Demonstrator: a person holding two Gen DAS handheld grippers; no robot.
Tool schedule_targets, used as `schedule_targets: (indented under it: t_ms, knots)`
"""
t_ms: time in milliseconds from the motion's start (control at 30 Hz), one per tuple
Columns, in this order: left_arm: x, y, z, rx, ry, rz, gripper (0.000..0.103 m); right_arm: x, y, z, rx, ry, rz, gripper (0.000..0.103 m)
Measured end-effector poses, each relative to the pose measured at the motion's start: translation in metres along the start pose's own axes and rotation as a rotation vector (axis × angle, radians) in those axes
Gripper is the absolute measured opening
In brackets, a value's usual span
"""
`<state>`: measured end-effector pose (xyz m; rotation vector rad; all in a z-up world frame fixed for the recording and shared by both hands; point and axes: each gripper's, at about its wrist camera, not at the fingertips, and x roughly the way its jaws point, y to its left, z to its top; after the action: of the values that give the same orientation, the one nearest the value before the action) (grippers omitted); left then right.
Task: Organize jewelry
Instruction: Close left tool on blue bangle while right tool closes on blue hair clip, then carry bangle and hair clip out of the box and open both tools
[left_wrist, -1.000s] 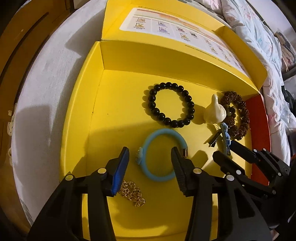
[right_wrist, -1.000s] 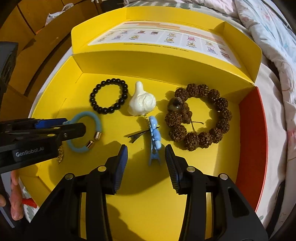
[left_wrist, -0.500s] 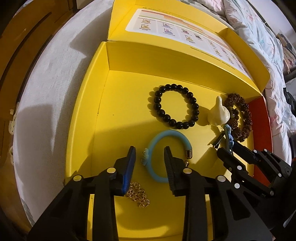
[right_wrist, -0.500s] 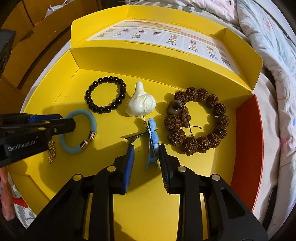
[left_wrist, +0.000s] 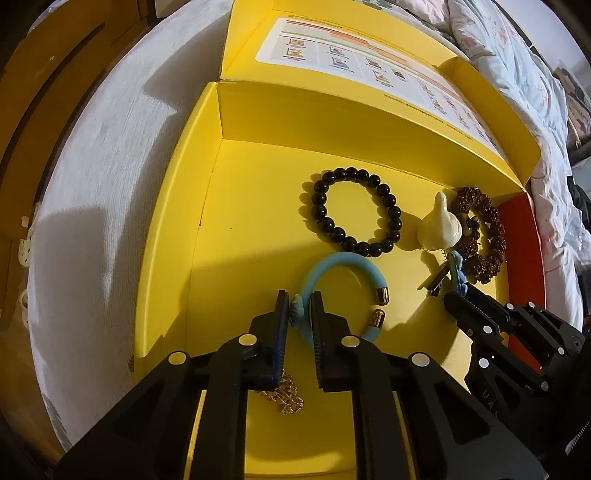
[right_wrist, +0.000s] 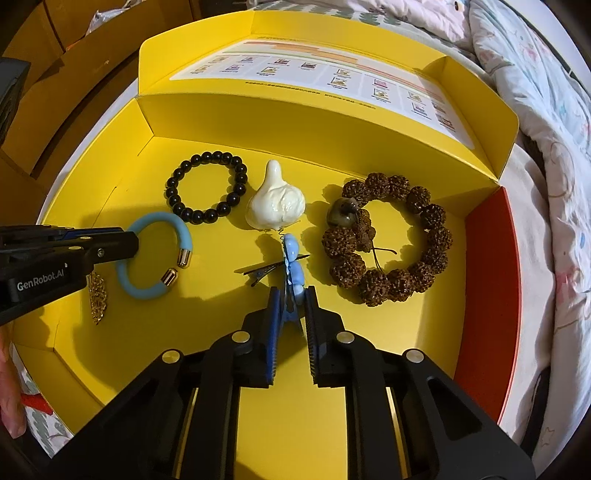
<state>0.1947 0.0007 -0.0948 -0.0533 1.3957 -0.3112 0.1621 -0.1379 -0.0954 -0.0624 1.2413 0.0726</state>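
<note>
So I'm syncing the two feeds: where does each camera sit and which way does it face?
Left wrist: on the left gripper, looking forward into the yellow box; its jaws pinch the blue bracelet.
Right wrist: on the right gripper, same box; its jaws close on the blue hair clip.
Shared: black bead bracelet, and each other's gripper.

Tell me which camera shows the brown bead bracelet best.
The right wrist view: the brown bead bracelet lies whole and unobstructed on the yellow box floor. In the left wrist view it sits small at the far right edge, partly hidden behind the white garlic charm.
</note>
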Motion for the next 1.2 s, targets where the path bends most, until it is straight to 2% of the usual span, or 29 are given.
schedule_targets:
  t_ms: [167,533,833,967,1200]
  knots:
    - [-0.006,0.002,0.0,-0.01,-0.009,-0.013,0.012,0.0,-0.007,0.002,0.02,0.0,0.014,0.012]
    - [-0.027,0.003,-0.001,-0.014,-0.045,-0.042,0.012,-0.023,-0.03,0.0,0.098,-0.033,0.134,0.012]
    - [-0.057,-0.007,-0.008,0.015,-0.091,-0.071,0.012,-0.061,-0.05,-0.014,0.155,-0.077,0.191,0.012]
    - [-0.08,-0.01,-0.021,0.035,-0.122,-0.07,0.012,-0.089,-0.058,-0.028,0.169,-0.102,0.194,0.012]
    - [-0.118,-0.008,-0.059,0.059,-0.175,-0.075,0.012,-0.141,-0.083,-0.082,0.216,-0.146,0.179,0.012]
